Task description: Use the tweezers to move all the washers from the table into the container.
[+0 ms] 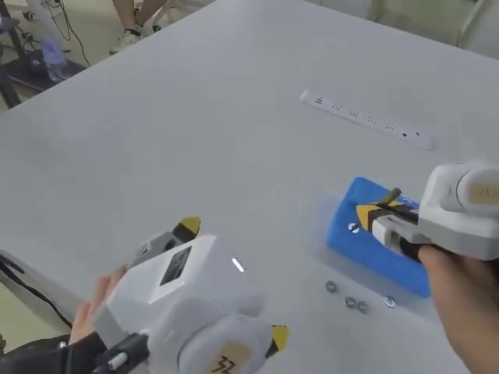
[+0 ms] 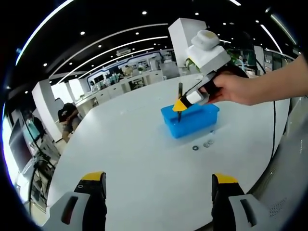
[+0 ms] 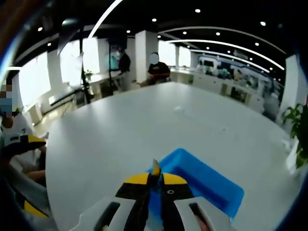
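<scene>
Holding the tweezers (image 2: 180, 96) over the container (image 1: 362, 245), washers (image 1: 349, 301) beside it
The right tool (image 1: 376, 212) is pinching the tweezers, tips pointing down over the container; the washers are lying on the counter (image 1: 195, 132) just beside its near wall, toward the person; the spread left tool (image 2: 159, 180) is hovering well apart.

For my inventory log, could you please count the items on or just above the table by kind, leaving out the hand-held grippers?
Loose washers: 4
Blue container: 1
Tweezers: 1
Power strip: 1
Total: 7
</scene>
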